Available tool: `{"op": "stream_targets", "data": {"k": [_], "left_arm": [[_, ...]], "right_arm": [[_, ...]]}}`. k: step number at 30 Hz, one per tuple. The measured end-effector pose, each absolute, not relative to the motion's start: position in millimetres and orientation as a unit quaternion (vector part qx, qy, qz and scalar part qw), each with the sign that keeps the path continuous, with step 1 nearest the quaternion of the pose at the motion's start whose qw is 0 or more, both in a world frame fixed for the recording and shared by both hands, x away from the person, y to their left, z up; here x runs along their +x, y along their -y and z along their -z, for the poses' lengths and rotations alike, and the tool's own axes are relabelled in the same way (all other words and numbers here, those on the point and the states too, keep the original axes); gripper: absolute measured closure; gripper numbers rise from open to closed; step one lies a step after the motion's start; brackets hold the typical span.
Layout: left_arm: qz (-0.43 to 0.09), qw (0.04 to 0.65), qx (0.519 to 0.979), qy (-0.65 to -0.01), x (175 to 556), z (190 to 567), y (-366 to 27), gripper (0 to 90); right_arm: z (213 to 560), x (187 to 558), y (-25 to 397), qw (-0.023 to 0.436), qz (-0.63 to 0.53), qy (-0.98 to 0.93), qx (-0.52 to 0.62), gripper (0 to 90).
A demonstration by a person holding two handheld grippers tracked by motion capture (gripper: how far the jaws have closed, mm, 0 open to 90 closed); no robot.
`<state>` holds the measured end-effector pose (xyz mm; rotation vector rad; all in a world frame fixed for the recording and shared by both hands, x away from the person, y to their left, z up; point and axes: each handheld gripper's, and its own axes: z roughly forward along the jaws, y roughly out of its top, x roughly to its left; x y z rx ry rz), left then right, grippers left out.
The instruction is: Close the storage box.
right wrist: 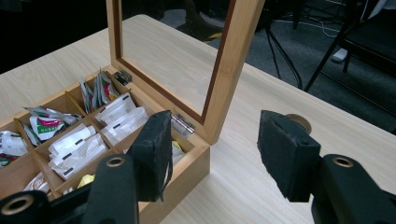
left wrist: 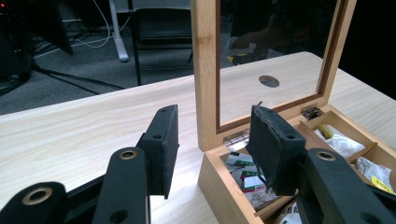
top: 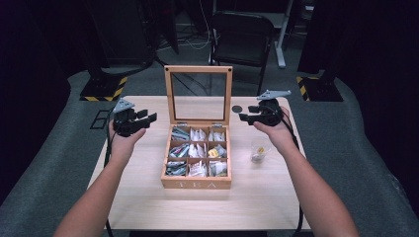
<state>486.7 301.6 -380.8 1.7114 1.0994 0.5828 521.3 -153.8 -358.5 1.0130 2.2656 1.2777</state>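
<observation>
We're holding both sets of fingers wide and empty: the left gripper (top: 139, 120) is hovering beside the left edge of the wooden tea box (top: 196, 183), the right gripper (top: 251, 117) beside its right. The box is sitting mid-counter (top: 148, 202), glass lid (top: 198, 94) standing upright, sachets (top: 197, 151) filling its compartments. A small clear cup (top: 258, 149) is resting near our right hand (top: 277, 131).

I count 1 wooden tea box (top: 196, 183) w/ 9 compartments, 3 rows of 3, all holding tea bags. 1 glass-pane lid (top: 198, 95), upright. 1 clear cup (top: 259, 149) on the table (top: 148, 197). 2 grippers: my left (top: 146, 118), my right (top: 245, 118).
</observation>
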Motion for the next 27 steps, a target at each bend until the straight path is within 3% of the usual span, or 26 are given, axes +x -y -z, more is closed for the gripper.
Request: {"op": "stream_targets", "data": {"k": [27], "left_arm": [[-0.249,0.482,0.704,-0.459,476.4,379.4,-313.5,52.7]], "right_arm": [[370.6,577.1,122.1,0.156,-0.456,-0.807,0.343,44.7]]}}
